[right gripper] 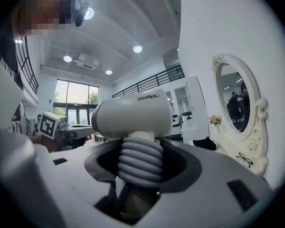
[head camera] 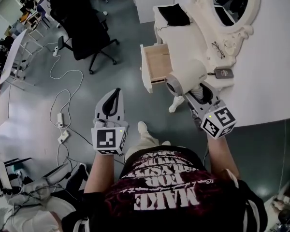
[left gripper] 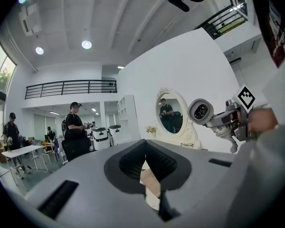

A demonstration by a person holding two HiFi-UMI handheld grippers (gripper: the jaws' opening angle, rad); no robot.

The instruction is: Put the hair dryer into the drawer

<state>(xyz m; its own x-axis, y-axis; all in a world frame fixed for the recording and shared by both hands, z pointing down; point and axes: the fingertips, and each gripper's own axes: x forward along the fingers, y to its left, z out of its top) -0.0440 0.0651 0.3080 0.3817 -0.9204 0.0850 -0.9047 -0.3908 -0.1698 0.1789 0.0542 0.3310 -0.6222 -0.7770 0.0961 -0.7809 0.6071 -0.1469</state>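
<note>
A white hair dryer (head camera: 186, 79) with a ribbed grey handle (right gripper: 138, 161) hangs in the air just right of the open drawer (head camera: 159, 62). My right gripper (head camera: 197, 94) is shut on that handle, and the dryer's barrel (right gripper: 133, 118) lies crosswise above the jaws. The drawer is pulled out of a white dressing table (head camera: 261, 81), and its wooden bottom shows bare. My left gripper (head camera: 115, 96) is held over the floor, left of and nearer than the drawer. Its jaws are together with nothing in them. The left gripper view shows the hair dryer (left gripper: 201, 111) at the right.
An oval mirror (head camera: 237, 6), a pair of glasses (head camera: 218, 49) and a small dark object (head camera: 224, 73) are on the tabletop. A black cloth (head camera: 174, 14) lies at the table's far end. A black office chair (head camera: 82, 23) and cables (head camera: 63, 95) are on the floor at left.
</note>
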